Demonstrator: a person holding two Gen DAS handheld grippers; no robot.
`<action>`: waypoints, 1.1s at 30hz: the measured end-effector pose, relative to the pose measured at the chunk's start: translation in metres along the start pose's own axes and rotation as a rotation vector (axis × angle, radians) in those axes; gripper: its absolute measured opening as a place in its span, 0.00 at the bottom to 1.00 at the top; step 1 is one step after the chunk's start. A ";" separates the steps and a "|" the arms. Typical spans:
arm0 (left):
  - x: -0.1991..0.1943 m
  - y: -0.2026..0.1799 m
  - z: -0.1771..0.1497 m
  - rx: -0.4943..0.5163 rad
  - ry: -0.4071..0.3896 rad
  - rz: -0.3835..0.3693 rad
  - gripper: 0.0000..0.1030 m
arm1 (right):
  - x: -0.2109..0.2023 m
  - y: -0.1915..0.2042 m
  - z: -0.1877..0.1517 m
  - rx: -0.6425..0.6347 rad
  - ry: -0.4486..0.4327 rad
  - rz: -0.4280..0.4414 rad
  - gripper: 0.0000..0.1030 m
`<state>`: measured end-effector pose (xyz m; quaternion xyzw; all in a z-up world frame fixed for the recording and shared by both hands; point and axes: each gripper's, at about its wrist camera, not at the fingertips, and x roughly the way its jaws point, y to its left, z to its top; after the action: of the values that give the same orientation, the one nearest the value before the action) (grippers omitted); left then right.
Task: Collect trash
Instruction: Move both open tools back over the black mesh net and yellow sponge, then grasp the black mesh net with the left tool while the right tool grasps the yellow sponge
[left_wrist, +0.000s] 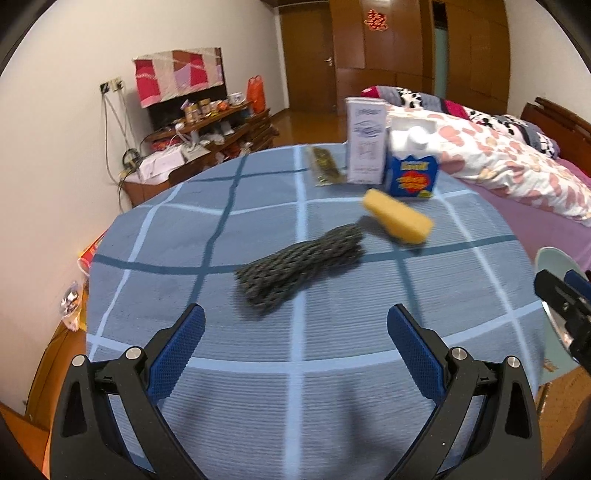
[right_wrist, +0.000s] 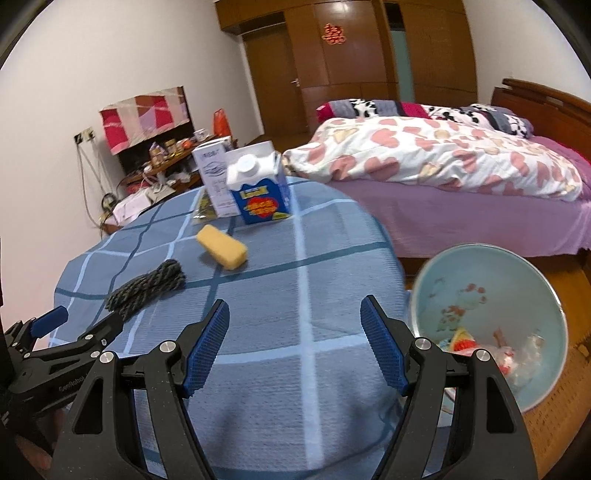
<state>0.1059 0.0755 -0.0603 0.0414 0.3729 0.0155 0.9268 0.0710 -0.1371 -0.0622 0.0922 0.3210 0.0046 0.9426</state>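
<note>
On the round table with a blue checked cloth (left_wrist: 258, 369) (right_wrist: 332, 295) lie a dark braided rope bundle (left_wrist: 301, 266) (right_wrist: 147, 290), a yellow sponge (left_wrist: 397, 221) (right_wrist: 221, 246), a blue-and-white carton (left_wrist: 412, 166) (right_wrist: 260, 192), a white box (left_wrist: 365, 142) (right_wrist: 214, 173) and a flat dark wrapper (left_wrist: 325, 170) (right_wrist: 202, 210). My left gripper (left_wrist: 295, 343) (right_wrist: 79, 325) is open, just short of the rope, nothing between its fingers. My right gripper (right_wrist: 293, 341) is open over bare cloth; its tip (left_wrist: 561, 295) shows at the right edge of the left wrist view.
A pale blue bin (right_wrist: 491, 328) (left_wrist: 554, 262) holding some discarded scraps stands on the floor right of the table. Behind is a bed (right_wrist: 461, 166) with a heart-print quilt. A cluttered low cabinet (left_wrist: 207, 144) stands by the left wall.
</note>
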 end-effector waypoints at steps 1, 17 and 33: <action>0.003 0.004 0.000 -0.003 0.006 0.007 0.94 | 0.004 0.003 0.001 -0.007 0.005 0.007 0.71; 0.062 0.011 0.024 0.112 0.060 -0.014 0.79 | 0.058 0.024 0.022 -0.068 0.092 0.081 0.66; 0.077 0.020 0.032 0.040 0.064 -0.089 0.10 | 0.111 0.044 0.048 -0.142 0.155 0.123 0.66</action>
<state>0.1839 0.0979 -0.0885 0.0426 0.4039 -0.0321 0.9133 0.1910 -0.0948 -0.0843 0.0439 0.3857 0.0922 0.9170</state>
